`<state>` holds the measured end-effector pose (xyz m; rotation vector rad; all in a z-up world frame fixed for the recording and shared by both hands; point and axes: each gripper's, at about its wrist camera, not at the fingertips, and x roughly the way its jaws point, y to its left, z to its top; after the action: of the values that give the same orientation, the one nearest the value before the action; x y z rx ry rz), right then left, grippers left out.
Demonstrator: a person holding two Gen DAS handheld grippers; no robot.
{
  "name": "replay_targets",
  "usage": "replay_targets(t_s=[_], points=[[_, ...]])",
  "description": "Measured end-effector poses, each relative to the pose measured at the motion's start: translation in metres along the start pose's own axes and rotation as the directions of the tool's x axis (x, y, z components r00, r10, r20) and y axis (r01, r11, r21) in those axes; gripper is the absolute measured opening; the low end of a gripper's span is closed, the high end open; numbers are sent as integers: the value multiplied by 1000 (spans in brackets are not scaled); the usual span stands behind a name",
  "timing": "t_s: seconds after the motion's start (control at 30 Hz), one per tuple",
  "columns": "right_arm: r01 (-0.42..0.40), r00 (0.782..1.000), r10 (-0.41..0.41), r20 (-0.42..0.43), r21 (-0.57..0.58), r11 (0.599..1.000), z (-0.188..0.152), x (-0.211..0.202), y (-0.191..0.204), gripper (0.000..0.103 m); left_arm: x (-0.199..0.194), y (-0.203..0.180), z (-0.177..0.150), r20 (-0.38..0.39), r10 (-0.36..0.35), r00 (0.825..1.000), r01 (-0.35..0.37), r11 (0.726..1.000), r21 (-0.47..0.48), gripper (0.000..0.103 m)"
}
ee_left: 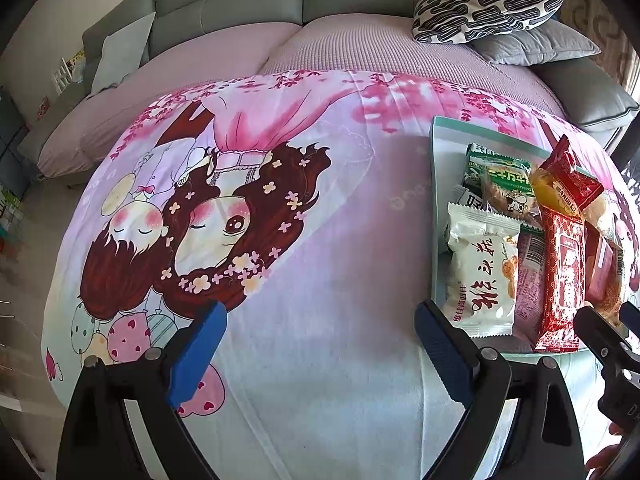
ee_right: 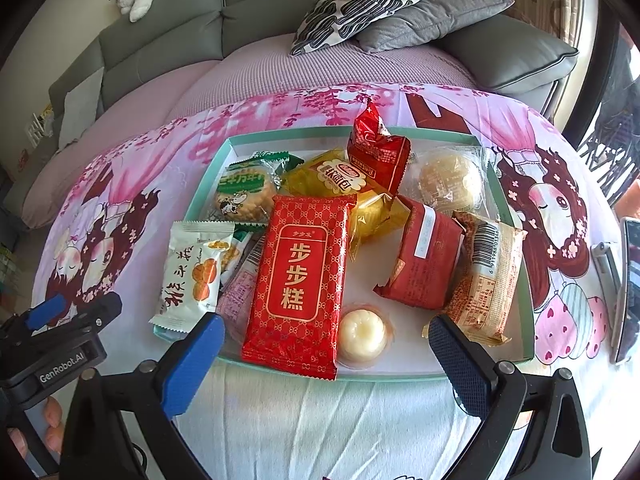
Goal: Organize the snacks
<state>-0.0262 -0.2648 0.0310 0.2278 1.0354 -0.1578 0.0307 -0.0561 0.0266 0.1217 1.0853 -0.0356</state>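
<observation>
- Grey sofa fills the top of both views, with a patterned pillow at the upper right.
- Pink cartoon cloth covers the table across the middle of both views.
- Your green tray sits in the middle of the right wrist view and at the right edge of the left wrist view. All the snacks you can see are in it or on its rim.
- The big red pack lies in the lower middle, with its bottom end hanging over the near rim.
- The white pack at the lower left leans over the rim too.
- A green cookie pack, a yellow bread pack, a small red pack and a round cake crowd the top of the tray. Another red pack and a tan pack sit at the right.
- The little jelly cup rests near the bottom rim.
- Your left gripper is spread wide over bare cloth and holds nothing.
- Your right gripper is spread wide too, empty, low over the tray's near edge.
- My guess: the snacks are gathered in the tray, but they lie piled and crooked. That fits a pile waiting to be sorted, or snacks just dropped in. I can't tell which.
</observation>
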Motion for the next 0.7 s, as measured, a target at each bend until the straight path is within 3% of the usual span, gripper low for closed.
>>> replay_targets(t_s=[0.7], points=[[5,1000,-5,-8,-10,1000,-1,2,0,103,2,1,-1,1,7,1000,-7,1000,-4,95]])
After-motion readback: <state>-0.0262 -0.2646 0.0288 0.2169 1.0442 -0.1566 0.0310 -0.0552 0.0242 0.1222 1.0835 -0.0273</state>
